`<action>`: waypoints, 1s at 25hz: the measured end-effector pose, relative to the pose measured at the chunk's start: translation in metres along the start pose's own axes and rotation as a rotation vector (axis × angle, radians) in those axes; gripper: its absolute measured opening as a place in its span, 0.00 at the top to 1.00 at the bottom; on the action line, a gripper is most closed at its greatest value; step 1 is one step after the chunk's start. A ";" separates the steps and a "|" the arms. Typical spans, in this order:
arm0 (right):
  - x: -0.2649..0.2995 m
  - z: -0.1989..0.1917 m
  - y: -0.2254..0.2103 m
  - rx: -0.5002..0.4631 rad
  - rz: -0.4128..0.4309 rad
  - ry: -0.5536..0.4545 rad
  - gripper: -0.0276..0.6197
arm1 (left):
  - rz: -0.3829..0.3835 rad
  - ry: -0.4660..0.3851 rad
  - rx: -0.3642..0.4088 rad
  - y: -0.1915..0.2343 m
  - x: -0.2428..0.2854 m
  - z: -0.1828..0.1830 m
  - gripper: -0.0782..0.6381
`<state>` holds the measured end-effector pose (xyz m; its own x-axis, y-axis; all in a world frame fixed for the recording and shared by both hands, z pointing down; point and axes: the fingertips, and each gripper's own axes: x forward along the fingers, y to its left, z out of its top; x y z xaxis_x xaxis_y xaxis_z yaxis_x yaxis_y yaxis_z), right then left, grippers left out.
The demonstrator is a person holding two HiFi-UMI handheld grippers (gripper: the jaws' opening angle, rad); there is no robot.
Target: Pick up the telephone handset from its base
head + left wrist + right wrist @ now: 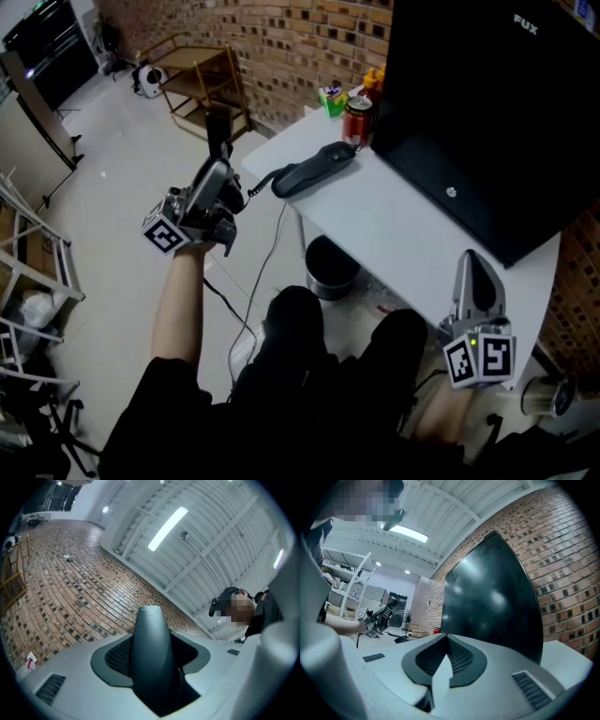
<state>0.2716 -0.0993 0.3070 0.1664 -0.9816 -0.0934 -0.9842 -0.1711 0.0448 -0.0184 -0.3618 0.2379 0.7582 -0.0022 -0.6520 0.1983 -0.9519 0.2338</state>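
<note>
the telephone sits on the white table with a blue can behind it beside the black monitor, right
Not blue: the head view shows the can is red. The telephone does sit on the white table, with that can behind it beside the black monitor.

Black monitor [497,112] and red can [357,120] on white table [394,230], bin [330,269] beneath.
</note>
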 end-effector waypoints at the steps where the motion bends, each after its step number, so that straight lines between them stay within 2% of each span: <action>1: 0.001 0.000 0.000 -0.003 0.001 0.002 0.94 | -0.002 0.015 0.006 0.000 0.001 -0.003 0.54; 5: 0.002 0.001 0.002 -0.009 0.002 -0.001 0.94 | -0.003 0.057 0.020 0.000 0.003 -0.012 0.54; 18: 0.006 0.005 0.000 -0.018 0.009 -0.012 0.94 | 0.014 0.004 0.007 0.006 0.001 -0.003 0.54; 25: 0.006 0.009 0.003 -0.024 0.011 -0.023 0.94 | 0.015 0.024 0.000 0.009 0.000 -0.006 0.54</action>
<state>0.2696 -0.1051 0.2980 0.1539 -0.9812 -0.1160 -0.9842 -0.1627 0.0699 -0.0124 -0.3680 0.2442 0.7760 -0.0090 -0.6306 0.1871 -0.9516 0.2437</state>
